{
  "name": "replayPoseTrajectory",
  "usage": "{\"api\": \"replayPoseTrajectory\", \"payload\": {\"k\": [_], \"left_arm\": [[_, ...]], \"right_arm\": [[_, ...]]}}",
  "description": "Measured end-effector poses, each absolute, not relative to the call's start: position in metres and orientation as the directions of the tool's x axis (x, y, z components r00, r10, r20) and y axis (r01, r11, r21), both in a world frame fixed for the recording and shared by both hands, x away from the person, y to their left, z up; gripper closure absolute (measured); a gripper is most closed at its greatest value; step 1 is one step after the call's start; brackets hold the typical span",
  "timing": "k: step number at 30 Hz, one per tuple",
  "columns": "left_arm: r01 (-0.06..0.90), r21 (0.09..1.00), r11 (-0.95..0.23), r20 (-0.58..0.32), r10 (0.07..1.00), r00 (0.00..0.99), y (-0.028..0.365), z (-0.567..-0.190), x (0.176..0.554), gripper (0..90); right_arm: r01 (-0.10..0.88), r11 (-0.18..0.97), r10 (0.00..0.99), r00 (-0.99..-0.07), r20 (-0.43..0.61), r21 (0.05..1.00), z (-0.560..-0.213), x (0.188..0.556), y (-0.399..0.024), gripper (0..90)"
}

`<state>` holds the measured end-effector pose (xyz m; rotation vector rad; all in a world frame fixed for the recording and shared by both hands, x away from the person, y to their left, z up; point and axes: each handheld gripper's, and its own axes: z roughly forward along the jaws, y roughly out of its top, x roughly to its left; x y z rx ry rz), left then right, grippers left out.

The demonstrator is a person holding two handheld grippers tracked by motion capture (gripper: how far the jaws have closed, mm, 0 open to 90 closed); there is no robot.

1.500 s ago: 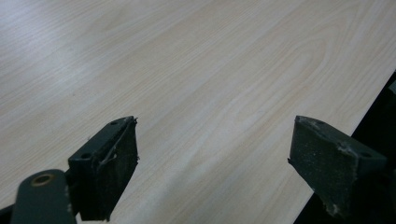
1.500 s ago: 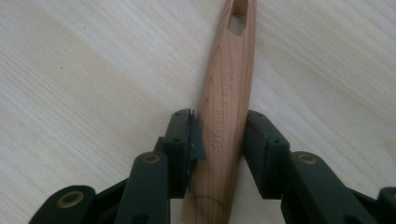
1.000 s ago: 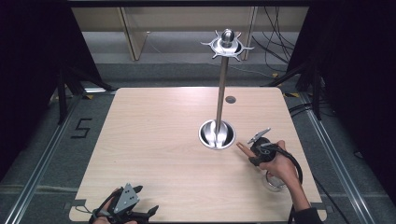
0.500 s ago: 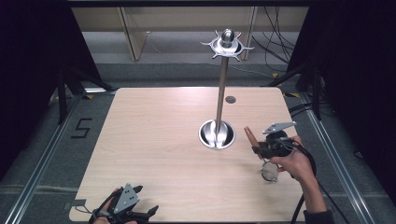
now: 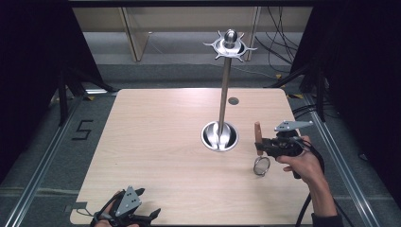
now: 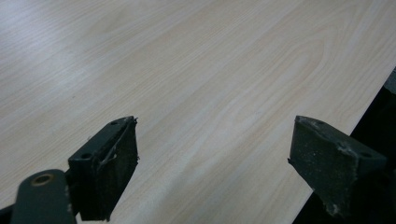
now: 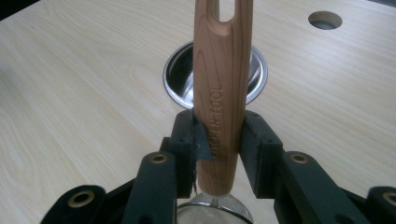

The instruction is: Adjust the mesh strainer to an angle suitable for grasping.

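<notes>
A small mesh strainer (image 5: 261,165) with a wooden handle (image 7: 223,70) hangs above the table to the right of the stand. My right gripper (image 5: 261,145) is shut on the handle, its pads (image 7: 256,135) pressing both sides, and the mesh bowl hangs below the jaws. The handle points up. A tall metal stand (image 5: 223,94) rises from a round steel base (image 7: 177,79) to a hooked crown (image 5: 230,45). My left gripper (image 5: 146,218) rests at the table's near left edge, open, with bare wood between its jaws (image 6: 215,158).
The light wooden table (image 5: 156,137) has a small round hole (image 5: 233,100) behind the stand. Dark floor, rails and cables surround the table. A cable trails from the right gripper along the forearm.
The right hand has lifted the strainer off the table and turned it, so the handle now stands upright with the mesh hanging below. The left gripper has not moved.
</notes>
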<state>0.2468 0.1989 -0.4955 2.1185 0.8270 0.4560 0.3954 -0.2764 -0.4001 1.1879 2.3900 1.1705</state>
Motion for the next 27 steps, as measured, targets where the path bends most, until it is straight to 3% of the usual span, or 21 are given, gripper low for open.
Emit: {"api": "replayPoseTrajectory", "payload": {"k": [2,7,9,17,18,22,26,27], "left_arm": [[0.358,0.785,-0.506,0.092,0.666,0.741,0.202,-0.494,0.250,14.8],[0.406,0.792,-0.457,0.036,0.698,0.715,0.198,-0.497,0.247,14.8],[0.374,0.788,-0.489,0.069,0.674,0.735,0.200,-0.495,0.249,14.8],[0.398,0.785,-0.475,0.053,0.692,0.720,0.200,-0.496,0.248,14.7],[0.373,0.778,-0.506,0.087,0.674,0.734,0.202,-0.495,0.250,14.7],[0.373,0.780,-0.502,0.087,0.677,0.731,0.202,-0.495,0.250,14.8],[0.406,0.796,-0.449,0.030,0.698,0.715,0.199,-0.497,0.248,14.8],[0.393,0.782,-0.484,0.057,0.684,0.727,0.202,-0.496,0.248,14.8]], "right_arm": [[0.547,0.340,0.739,-0.658,0.142,0.765,-0.399,0.396,-0.276,68.9],[0.493,0.288,0.715,-0.681,0.158,0.821,-0.393,0.396,-0.275,68.9],[0.499,0.285,0.727,-0.669,0.154,0.819,-0.392,0.394,-0.272,68.9],[0.440,0.273,0.721,-0.683,0.121,0.856,-0.378,0.391,-0.258,68.9],[0.441,0.276,0.716,-0.687,0.123,0.854,-0.376,0.390,-0.257,68.9],[0.426,0.281,0.709,-0.696,0.113,0.860,-0.374,0.394,-0.248,69.0],[0.410,0.273,0.709,-0.697,0.106,0.870,-0.374,0.399,-0.240,68.9],[0.417,0.272,0.708,-0.697,0.113,0.867,-0.373,0.399,-0.238,68.9]]}}
